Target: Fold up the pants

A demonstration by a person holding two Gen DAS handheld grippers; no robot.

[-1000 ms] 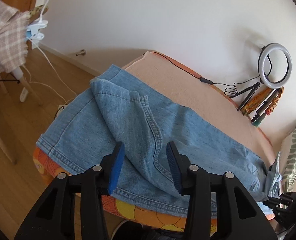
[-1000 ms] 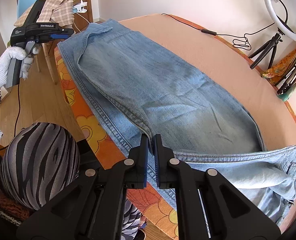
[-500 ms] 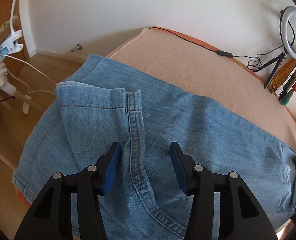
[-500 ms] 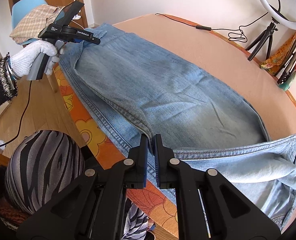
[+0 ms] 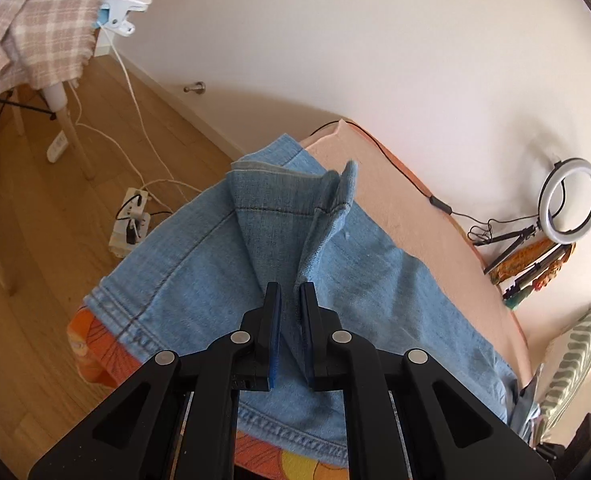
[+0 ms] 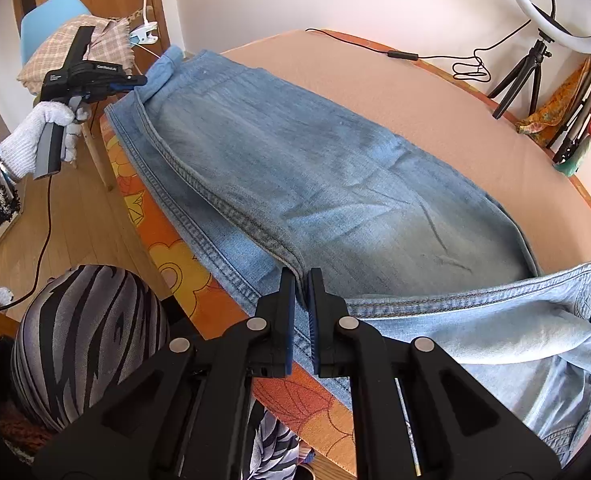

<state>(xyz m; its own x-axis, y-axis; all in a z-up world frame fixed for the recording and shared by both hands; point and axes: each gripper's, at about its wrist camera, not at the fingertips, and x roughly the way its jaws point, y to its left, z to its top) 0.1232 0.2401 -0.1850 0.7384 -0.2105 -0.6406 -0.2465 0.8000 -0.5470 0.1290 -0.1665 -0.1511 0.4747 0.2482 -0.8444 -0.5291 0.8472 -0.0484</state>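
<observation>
Light blue denim pants point(image 6: 335, 184) lie lengthwise on a peach-covered table point(image 6: 435, 96), legs stacked, waist at the right. My left gripper point(image 5: 290, 292) is shut on the hem end of the top leg point(image 5: 295, 216) and lifts it into a raised fold above the lower leg. It also shows in the right wrist view point(image 6: 137, 80), held by a white-gloved hand at the far left end of the pants. My right gripper point(image 6: 301, 276) is shut on the seam at the near edge of the pants, around mid-leg.
A ring light on a tripod point(image 6: 535, 20) and its cable point(image 6: 403, 55) sit at the table's far side. A chair with plaid cloth point(image 5: 35, 28) and a power strip point(image 5: 129, 220) are on the wooden floor to the left. A striped knee point(image 6: 87, 340) is near the table edge.
My left gripper closed on the top leg's hem end and lifted it off the lower leg. My right gripper stayed shut on the seam in place.
</observation>
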